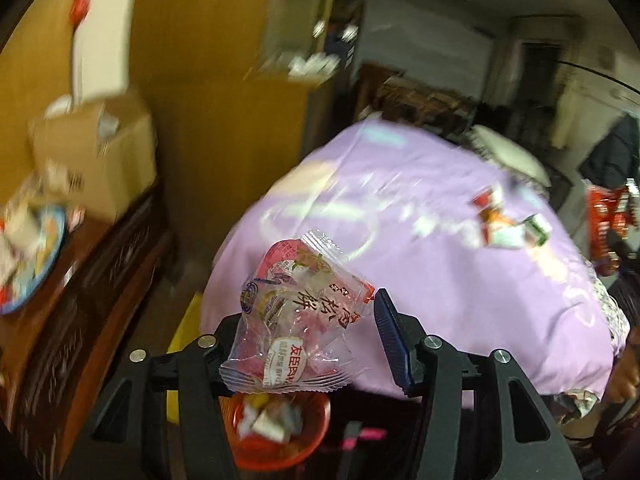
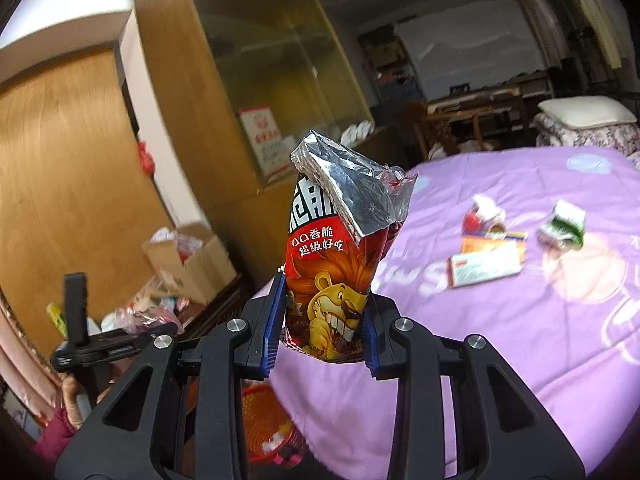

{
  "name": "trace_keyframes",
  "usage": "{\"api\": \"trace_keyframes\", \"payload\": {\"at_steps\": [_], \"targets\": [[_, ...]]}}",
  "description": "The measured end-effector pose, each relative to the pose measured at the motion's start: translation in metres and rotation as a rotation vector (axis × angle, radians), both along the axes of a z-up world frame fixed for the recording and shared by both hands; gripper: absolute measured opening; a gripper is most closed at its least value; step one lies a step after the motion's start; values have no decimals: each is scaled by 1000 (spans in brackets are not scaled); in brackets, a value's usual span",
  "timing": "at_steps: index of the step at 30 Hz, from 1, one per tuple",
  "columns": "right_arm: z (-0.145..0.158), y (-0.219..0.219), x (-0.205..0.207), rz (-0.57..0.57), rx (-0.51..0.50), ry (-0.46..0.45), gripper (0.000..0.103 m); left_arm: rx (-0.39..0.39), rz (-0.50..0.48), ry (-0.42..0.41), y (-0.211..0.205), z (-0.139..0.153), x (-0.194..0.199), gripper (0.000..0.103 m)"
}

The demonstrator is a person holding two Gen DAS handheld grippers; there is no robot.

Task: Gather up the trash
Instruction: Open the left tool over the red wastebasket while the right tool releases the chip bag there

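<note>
Purple bedspread covers the bed that fills the right of both views; wooden cabinets and a door stand behind it. On the spread, well apart from both grippers, lie the remaining scraps: flat cartons, a crumpled green-and-white packet and a red-and-white wrapper. Beside the bed's near edge, on the floor, stands a red basket with white scraps already inside.

Left gripper: a clear pink snack wrapper lies between the jaws, directly above the basket. Its left edge hides the left jaw; a gap shows between wrapper and right jaw, so whether it is clamped cannot be told.

Right gripper: jaws clenched on the lower part of a red snack bag printed with a lion, its torn foil top upright, held over the bed's edge.

At left, a dark counter carries a cardboard box and plastic bags.
</note>
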State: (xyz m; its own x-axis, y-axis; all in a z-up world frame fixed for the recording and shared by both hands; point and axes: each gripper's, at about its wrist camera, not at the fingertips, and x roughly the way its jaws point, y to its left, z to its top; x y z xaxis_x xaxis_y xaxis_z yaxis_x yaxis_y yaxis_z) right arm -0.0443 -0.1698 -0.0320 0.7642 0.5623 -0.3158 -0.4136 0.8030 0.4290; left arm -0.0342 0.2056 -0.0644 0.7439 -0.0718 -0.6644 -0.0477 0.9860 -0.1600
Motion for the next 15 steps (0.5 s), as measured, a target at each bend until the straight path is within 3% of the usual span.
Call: {"api": "trace_keyframes", "payload": {"at_steps": [4,7,15], "targets": [[-17,26,6,59,-54,72,34,-62,45,144,29,-51,17,71],[-27,48,9,106,-98,109,34,-133,75,191,45,-73,21,82],[-49,133,13,325,-259,168,35,-151,173,171,87,-80,15,95]]}}
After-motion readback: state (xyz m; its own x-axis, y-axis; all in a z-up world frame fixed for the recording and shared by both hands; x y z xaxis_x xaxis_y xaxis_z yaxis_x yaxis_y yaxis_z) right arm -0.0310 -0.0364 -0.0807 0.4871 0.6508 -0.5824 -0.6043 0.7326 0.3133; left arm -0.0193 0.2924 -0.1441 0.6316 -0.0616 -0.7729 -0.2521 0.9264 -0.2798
